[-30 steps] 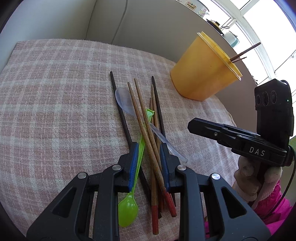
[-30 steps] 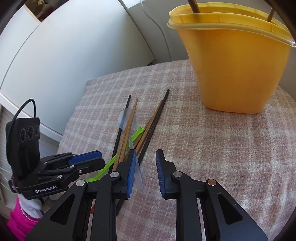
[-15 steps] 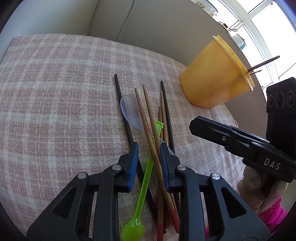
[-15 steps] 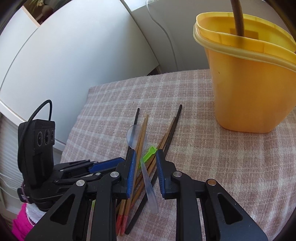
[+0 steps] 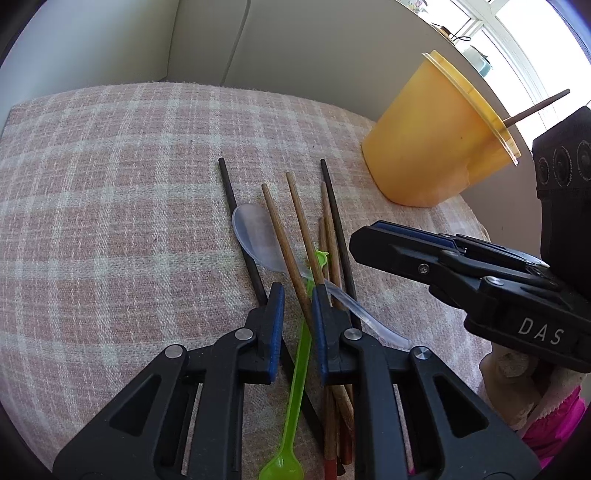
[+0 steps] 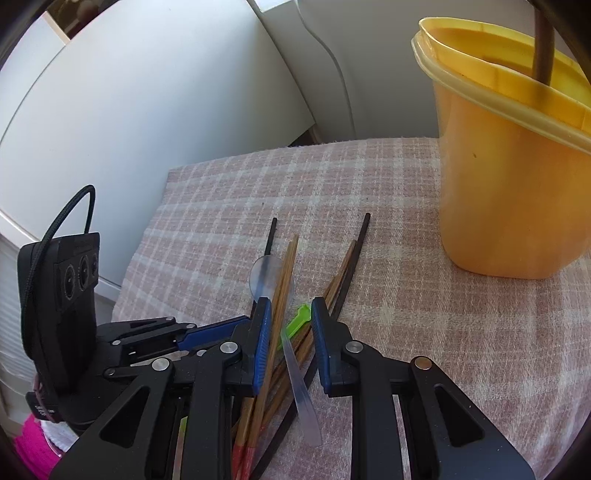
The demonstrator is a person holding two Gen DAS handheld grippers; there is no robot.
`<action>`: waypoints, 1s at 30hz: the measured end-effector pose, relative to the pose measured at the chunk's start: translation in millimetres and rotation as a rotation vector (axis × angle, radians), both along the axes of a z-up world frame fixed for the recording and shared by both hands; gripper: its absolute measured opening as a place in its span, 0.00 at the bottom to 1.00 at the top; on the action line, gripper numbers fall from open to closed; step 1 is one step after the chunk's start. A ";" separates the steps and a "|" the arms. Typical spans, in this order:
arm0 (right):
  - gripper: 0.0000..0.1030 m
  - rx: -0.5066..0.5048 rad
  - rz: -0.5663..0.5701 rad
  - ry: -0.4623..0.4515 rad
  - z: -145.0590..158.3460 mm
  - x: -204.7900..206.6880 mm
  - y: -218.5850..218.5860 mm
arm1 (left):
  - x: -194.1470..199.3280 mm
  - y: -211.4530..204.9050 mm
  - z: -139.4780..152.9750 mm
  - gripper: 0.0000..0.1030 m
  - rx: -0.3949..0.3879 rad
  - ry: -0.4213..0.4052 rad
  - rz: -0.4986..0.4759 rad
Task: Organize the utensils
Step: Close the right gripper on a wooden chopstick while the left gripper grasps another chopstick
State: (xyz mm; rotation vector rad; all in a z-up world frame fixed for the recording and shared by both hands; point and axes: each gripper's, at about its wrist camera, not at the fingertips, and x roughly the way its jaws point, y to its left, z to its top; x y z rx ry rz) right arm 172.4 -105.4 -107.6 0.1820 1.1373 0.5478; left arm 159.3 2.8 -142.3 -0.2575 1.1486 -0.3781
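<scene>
A pile of utensils lies on the pink checked cloth (image 5: 110,221): brown chopsticks (image 5: 280,229), two black chopsticks (image 5: 232,199), a clear spoon (image 5: 255,232) and a green spoon (image 5: 291,406). My left gripper (image 5: 297,291) hangs low over the pile. Its jaws are closing around a brown chopstick and the green spoon's handle, with a gap still on the left side. My right gripper (image 6: 291,302) stands open over the same pile, with brown chopsticks (image 6: 284,280) and the clear spoon's handle (image 6: 299,373) between its fingers. A yellow tub (image 5: 424,147) holding a chopstick (image 5: 535,107) stands at the back right.
The cloth ends at a white wall (image 5: 295,44) behind and drops off at the right past the yellow tub (image 6: 509,184). A window (image 5: 524,22) is at the top right. Something pink (image 5: 554,424) lies below the right gripper's body. A white cabinet (image 6: 129,129) stands on the left.
Both grippers have moved forward over the pile, so the utensils now lie between their fingers. The left jaws have narrowed; the right jaws have kept their width.
</scene>
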 end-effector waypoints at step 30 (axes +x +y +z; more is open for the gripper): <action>0.16 -0.026 0.002 0.095 -35.3 23.5 37.6 | -13.8 46.9 -3.7 0.05 -0.025 0.007 0.049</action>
